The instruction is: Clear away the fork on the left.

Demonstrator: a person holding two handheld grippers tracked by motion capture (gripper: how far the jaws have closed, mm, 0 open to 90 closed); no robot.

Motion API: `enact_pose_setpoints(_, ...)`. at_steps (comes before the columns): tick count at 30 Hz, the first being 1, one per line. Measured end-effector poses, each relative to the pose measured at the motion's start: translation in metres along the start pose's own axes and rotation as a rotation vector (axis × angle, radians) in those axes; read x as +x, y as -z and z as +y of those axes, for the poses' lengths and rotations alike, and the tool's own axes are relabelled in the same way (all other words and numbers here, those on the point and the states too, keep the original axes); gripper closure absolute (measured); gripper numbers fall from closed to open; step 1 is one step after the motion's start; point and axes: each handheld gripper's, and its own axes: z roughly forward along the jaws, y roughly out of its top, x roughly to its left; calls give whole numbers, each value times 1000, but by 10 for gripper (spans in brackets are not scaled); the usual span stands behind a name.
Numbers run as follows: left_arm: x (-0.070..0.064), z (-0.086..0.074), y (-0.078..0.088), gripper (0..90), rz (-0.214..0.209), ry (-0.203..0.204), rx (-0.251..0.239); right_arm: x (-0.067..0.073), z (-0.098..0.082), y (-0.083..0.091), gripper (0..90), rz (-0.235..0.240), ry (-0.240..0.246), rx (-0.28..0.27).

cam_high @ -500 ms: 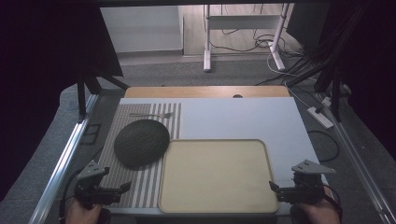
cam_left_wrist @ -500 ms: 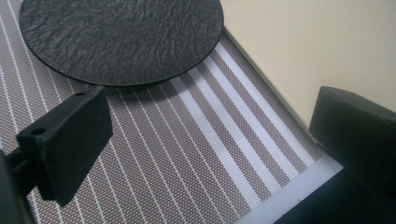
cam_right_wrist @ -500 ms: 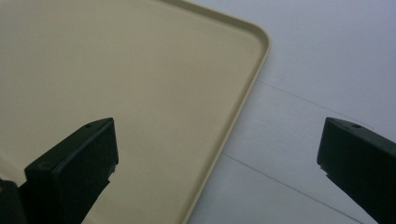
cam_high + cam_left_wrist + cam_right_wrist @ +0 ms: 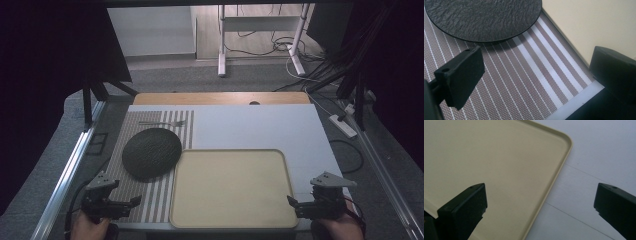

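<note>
A cream tray (image 4: 232, 187) lies at the front middle of the table, its rounded far corner (image 4: 564, 142) in the right gripper view. A dark round slate plate (image 4: 151, 152) rests on a striped placemat (image 4: 150, 200) to the tray's left, and a fork (image 4: 162, 122) lies at the mat's far end. My left gripper (image 4: 131, 203) hovers over the mat's front edge, open, jaws wide and empty (image 4: 534, 75). My right gripper (image 4: 295, 204) sits at the tray's front right corner, open, its jaws straddling the tray's right rim (image 4: 540, 200).
The white tabletop (image 4: 260, 125) stretches behind the tray, with a wooden strip (image 4: 220, 97) at its far edge. Metal rails (image 4: 70, 165) run along both sides. A power strip (image 4: 342, 125) and cables lie on the floor at right.
</note>
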Motion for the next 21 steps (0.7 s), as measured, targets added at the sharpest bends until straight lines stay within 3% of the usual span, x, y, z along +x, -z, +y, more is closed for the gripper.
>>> enact_pose_setpoints(9, 1, 0, 0, 5, -11, 4, -5, 1, 0, -1, 0, 6, 11, 7)
enact_pose_setpoints(14, 0, 2, -1, 0, -24, -10, 7, 1, 0, -1, 0, 5, 18, 15)
enact_pose_setpoints(21, 0, 6, -2, 0, -34, -56, -16, 2, 1, -2, 0, 7, 21, 18)
